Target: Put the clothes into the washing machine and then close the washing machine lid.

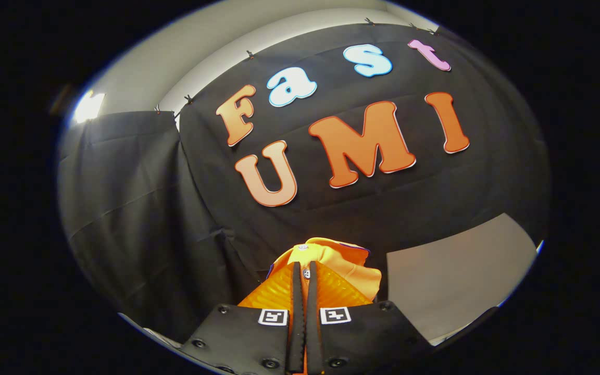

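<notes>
1. Your gripper (304, 271) sits closest to the lens, its two fingers (296, 312) drawn nearly together with a thin strip of orange cloth pinched between them
2. Each finger base carries a small square black-and-white marker (273, 316) on its upper face, one on either side of the narrow gap
3. You are clamped on an orange garment (341, 265), which bunches up around and just beyond the fingertips; ribbed, shiny fabric spreads to both sides of the fingers, and a softer fold rises above them
4. Small pale buttons (306, 273) show on the garment right at the fingertips
5. Beyond the garment hangs the booth's black cloth wall (138, 208), creased and clipped along its top edge
6. To the right of the garment, a plain grey panel (451, 276) lies against the foot of the cloth wall; you cannot tell what it belongs to
7. Above the cloth, a pale ceiling (216, 47) and a bright light (88, 106) show at the upper left
</notes>
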The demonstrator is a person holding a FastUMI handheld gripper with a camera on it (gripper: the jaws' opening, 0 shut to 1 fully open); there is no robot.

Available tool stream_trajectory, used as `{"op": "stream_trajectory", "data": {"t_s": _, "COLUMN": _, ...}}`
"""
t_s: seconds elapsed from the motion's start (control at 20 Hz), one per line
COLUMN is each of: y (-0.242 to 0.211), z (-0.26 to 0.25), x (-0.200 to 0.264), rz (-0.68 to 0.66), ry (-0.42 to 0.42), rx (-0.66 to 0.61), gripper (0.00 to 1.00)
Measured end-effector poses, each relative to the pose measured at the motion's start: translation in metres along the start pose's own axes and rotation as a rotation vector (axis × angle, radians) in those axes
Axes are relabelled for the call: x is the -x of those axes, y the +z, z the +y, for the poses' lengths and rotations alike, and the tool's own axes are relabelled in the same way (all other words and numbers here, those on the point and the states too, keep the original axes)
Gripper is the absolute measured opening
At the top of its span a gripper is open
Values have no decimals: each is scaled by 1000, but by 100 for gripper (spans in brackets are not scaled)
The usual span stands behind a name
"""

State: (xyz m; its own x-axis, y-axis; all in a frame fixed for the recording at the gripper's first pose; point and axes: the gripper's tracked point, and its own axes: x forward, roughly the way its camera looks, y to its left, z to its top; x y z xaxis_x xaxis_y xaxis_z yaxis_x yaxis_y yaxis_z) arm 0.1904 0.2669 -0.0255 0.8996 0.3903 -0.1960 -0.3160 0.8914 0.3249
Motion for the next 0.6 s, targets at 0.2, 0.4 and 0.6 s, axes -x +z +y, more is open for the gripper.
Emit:
{"op": "stream_trajectory", "data": {"t_s": 0.2, "y": -51, "z": 28, "x": -57, "rz": 71, "ry": 6, "rx": -14, "gripper": 9}}
{"op": "stream_trajectory", "data": {"t_s": 0.4, "y": -121, "z": 34, "x": -119, "rz": 170, "ry": -25, "rx": -8, "gripper": 9}}
{"op": "stream_trajectory", "data": {"t_s": 0.6, "y": -204, "z": 15, "x": -170, "rz": 279, "ry": -87, "rx": -17, "gripper": 9}}
